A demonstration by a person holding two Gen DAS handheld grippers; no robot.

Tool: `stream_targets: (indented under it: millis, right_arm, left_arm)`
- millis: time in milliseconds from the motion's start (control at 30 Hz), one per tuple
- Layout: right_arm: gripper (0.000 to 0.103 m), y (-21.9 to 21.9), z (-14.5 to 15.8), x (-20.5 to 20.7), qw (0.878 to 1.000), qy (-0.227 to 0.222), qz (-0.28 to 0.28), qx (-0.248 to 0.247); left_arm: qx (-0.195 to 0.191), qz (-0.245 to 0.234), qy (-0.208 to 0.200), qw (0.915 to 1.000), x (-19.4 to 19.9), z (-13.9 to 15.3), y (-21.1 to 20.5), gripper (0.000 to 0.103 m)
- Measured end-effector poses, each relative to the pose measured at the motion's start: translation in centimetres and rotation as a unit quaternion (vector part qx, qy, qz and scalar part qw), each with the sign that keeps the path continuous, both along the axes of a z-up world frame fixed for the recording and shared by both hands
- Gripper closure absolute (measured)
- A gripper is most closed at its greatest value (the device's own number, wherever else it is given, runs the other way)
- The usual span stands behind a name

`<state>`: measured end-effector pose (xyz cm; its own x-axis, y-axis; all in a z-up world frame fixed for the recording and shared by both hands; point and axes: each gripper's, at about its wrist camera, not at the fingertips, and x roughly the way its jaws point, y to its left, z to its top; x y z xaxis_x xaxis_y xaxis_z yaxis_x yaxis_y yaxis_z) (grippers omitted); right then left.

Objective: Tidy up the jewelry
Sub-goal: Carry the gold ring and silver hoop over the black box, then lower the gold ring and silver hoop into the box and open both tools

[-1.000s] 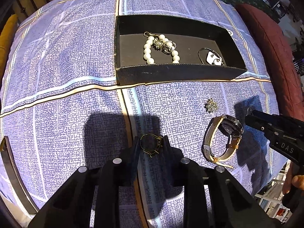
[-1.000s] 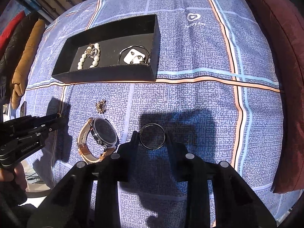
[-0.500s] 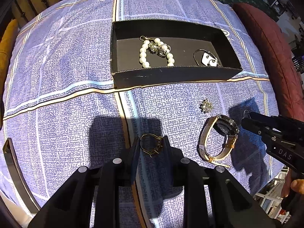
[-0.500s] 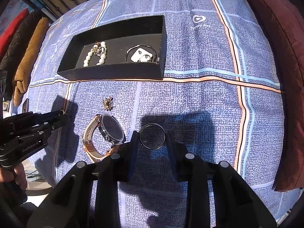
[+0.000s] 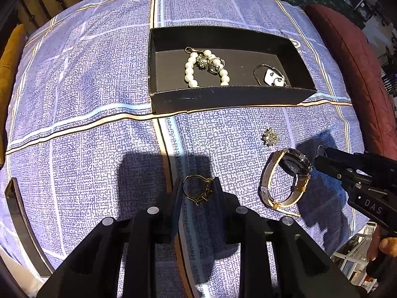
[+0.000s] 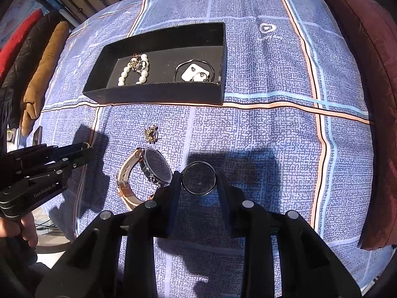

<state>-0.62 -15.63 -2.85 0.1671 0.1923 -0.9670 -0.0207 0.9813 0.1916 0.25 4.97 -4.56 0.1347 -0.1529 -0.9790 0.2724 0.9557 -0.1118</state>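
Note:
My left gripper is shut on a gold ring, held above the blue checked cloth. My right gripper is shut on a dark round bangle. A black tray lies further off and holds a pearl bracelet, a small brooch and an earring card. On the cloth lie a watch with a tan strap and a small sparkly brooch. The watch lies between the two grippers.
A dark red cushion runs along the right edge of the cloth. Brown and red cushions lie at the left. A hand holds the other gripper's handle low at the left.
Both grippers keep their hold. The tray and the watch have slid slightly in both views, as the hands drifted a little.

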Motion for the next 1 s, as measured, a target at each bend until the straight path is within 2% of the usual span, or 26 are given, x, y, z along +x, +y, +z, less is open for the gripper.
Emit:
stream_targets:
  millis: [333, 533, 767, 1000]
  right_arm:
    - [0.073, 0.0, -0.4, -0.4, 1.0, 0.013, 0.002, -0.003]
    - [0.073, 0.2, 1.6, 0.4, 1.0, -0.012, -0.001, 0.008]
    - [0.073, 1.7, 5.5, 5.3, 0.998, -0.067, 0.015, 0.015]
    - [0.073, 3.4, 4.2, 10.9, 0.998, -0.057, 0.029, -0.005]
  left_arm:
    - [0.005, 0.002, 0.0, 1.0, -0.3, 0.2, 0.1, 0.08]
    - [-0.014, -0.002, -0.031, 0.9994, 0.7, 3.4, -0.1, 0.08]
    - [-0.028, -0.015, -0.069, 0.9971, 5.1, 6.4, -1.8, 0.08]
    - [-0.016, -0.019, -0.068, 0.9974, 9.9, 5.6, -3.7, 0.079]
